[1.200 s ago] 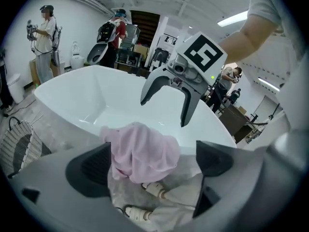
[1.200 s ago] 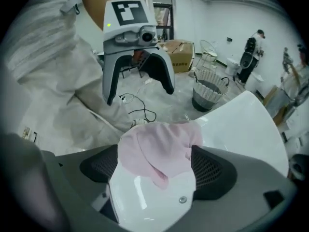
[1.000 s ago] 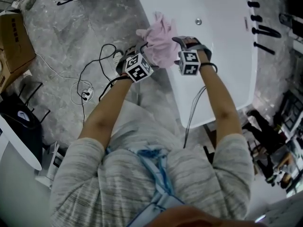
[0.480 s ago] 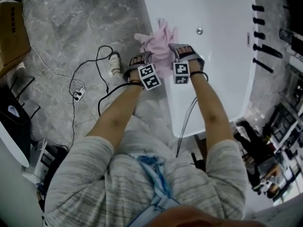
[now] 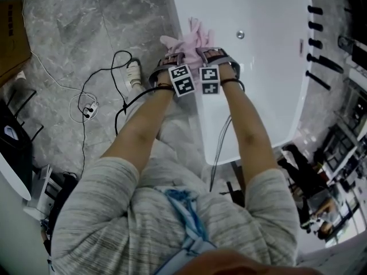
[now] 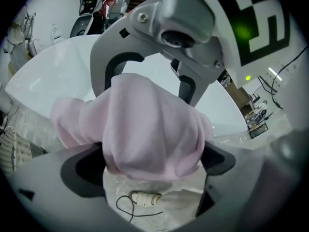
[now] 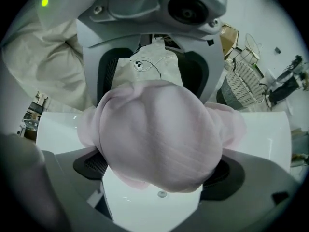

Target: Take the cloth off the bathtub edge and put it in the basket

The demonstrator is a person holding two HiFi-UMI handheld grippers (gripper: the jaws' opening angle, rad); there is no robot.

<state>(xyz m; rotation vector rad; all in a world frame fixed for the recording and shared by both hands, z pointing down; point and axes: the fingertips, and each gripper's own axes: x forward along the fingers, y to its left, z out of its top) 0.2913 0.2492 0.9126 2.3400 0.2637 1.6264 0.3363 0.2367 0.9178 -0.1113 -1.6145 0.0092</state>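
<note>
The crumpled pale pink cloth lies draped over the rim of the glossy white bathtub, hanging partly to the floor side and partly into the tub, which is probably why a claw comes at it from each side. The left claw and the right claw stand close together, their jaws, which have just been opening, spread wide with the cloth's hump between them but not pinched. The white lattice basket stands well apart on the floor, so the lift is not yet begun.
</note>
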